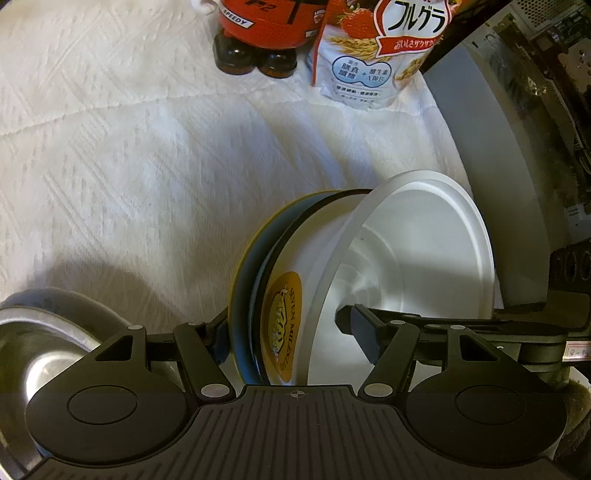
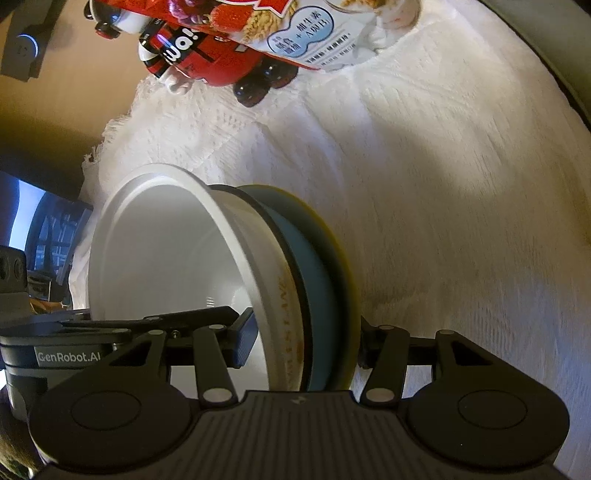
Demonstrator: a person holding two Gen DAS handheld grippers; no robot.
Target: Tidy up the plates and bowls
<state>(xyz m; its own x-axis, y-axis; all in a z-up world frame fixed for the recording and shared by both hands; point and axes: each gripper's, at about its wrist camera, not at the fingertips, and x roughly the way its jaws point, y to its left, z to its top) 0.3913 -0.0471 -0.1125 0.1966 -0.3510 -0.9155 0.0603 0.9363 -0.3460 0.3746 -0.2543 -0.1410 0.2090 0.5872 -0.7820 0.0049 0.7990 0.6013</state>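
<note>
A nested stack has been gathered and is seen lifted on edge above the white cloth-covered surface (image 1: 129, 155). By size, the outermost piece is a yellow-rimmed plate (image 2: 349, 266), then a blue plate (image 2: 314, 280) against it, then a white bowl with a black rim and a printed gold label (image 1: 282, 317), and innermost a plain white bowl (image 1: 417, 251). With 4 pieces already nested, the sorting is judged to be well advanced. At least 1 piece remains apart: a metal bowl (image 1: 40, 350) is seen resting on the surface at the lower left of the left wrist view. Where the stack is meant to be set down cannot be told.

Both grippers are angled steeply downward onto the stack from opposite sides. The left gripper (image 1: 291, 332) is closed across it, with 1 finger (image 1: 364, 332) inside the plain white bowl and the other behind the yellow-rimmed plate. The right gripper (image 2: 306, 343) is clamped the same way, 1 finger (image 2: 243, 341) inside the white bowl and the other outside the plates.

At the far edge of the surface, a cereal bag (image 1: 380, 51) and a red toy car (image 1: 258, 33) are seen, well apart from the stack.
</note>
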